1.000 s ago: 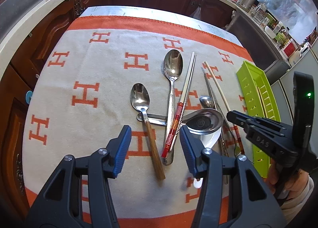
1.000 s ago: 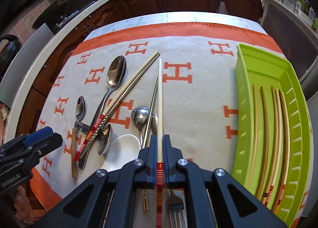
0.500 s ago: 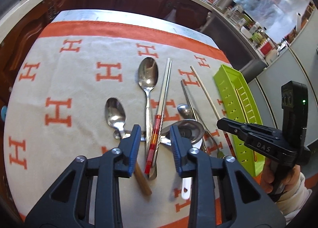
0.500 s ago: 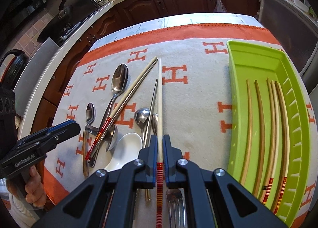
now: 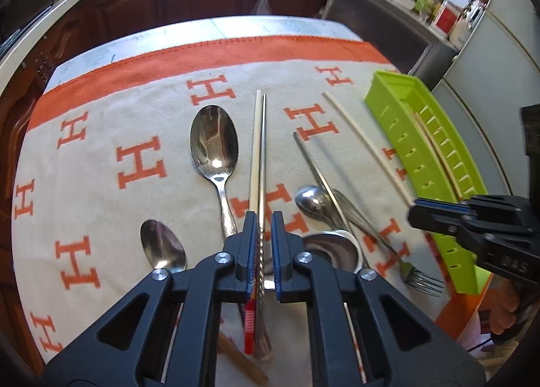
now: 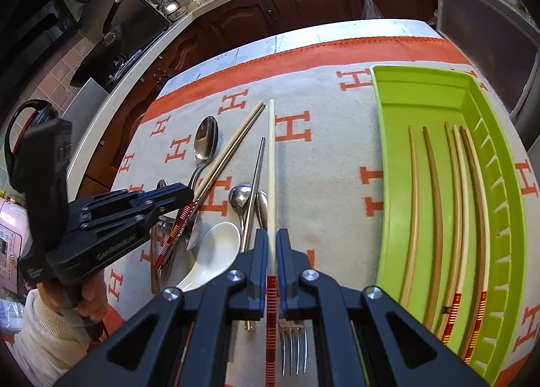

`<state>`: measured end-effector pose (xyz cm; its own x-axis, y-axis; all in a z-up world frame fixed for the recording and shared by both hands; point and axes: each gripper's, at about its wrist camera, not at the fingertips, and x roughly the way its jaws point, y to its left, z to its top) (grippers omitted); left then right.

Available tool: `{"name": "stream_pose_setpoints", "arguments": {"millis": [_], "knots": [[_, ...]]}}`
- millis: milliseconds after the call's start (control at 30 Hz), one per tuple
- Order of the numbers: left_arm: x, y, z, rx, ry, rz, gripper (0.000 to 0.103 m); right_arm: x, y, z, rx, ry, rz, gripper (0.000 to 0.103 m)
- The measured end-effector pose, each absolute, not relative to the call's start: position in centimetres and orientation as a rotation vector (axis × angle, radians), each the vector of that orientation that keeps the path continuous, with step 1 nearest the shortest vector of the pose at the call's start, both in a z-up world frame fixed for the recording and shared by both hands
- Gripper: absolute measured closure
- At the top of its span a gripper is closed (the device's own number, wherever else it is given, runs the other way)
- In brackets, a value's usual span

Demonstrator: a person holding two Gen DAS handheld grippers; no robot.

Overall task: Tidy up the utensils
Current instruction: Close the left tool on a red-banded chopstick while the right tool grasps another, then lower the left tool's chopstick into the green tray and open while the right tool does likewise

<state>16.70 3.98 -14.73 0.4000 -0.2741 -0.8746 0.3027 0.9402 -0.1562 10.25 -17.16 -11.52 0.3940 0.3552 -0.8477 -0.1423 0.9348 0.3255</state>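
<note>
Step – sorting chopsticks | left hand-held gripper closing on chopsticks | right hand-held gripper pinched chopstick | next – tray drop

cloth: "H" motifs | right gripper body: "DAS"

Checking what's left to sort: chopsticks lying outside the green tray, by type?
cream red-striped chopsticks: 2
metal chopsticks: 2
Total: 4
</note>
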Motion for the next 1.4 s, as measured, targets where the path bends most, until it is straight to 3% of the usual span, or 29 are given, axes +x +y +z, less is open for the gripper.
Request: {"name": "stream_pose_setpoints", "arguments": {"millis": [900,1400], "knots": [[19.6,4.9,-16.4,-0.117,1.188,-0.308,0.099,9.6,-18.2,-10.9,0.266,1.103,0.335,0.098],[14.6,4.1,-9.6,-0.249,1.116,-0.291,0.100,7.6,-20.3,-8.2,0.337,1.037,0.334,0.098]]}}
